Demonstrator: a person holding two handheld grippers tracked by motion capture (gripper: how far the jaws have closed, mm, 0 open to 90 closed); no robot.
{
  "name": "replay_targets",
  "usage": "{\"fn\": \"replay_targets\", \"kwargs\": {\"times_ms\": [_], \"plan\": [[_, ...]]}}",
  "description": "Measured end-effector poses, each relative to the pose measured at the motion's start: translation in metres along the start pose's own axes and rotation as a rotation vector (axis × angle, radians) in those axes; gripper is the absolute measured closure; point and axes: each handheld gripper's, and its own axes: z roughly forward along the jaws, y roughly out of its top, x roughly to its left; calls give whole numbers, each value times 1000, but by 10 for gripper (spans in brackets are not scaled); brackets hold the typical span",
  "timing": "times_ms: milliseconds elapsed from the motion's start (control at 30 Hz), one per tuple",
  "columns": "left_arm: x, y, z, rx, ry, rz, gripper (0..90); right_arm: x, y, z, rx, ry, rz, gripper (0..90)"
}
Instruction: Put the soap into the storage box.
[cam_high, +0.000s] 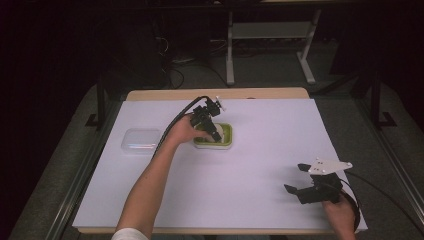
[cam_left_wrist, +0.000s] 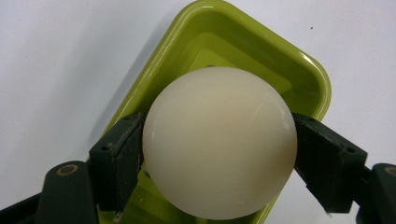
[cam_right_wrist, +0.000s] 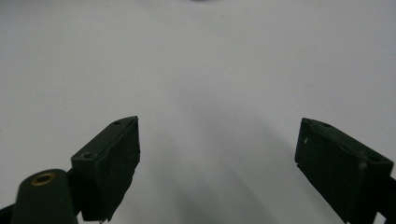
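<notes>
A cream-white ball (cam_left_wrist: 219, 142) sits between the two black jaws of my left gripper (cam_left_wrist: 218, 154), which is shut on it just above a lime-green rectangular container (cam_left_wrist: 313, 79). In the high view the left gripper (cam_high: 214, 131) hangs over that green container (cam_high: 227, 136) near the middle of the table, and a bit of the ball (cam_high: 216, 135) shows. My right gripper (cam_high: 296, 178) rests low at the front right, jaws spread wide over bare white paper; its fingers (cam_right_wrist: 109, 163) hold nothing.
A clear plastic lid (cam_high: 140, 140) lies left of the green container. White paper (cam_high: 260, 165) covers the wooden table (cam_high: 210, 94). Beyond the far edge stand a dark floor, cables and white table legs (cam_high: 230, 50).
</notes>
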Motion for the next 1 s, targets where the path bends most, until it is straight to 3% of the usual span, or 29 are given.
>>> {"fn": "replay_targets", "kwargs": {"times_ms": [1000], "plan": [[1, -1, -1, 19, 6, 3, 221, 0, 1, 1, 6, 4, -11, 133]]}}
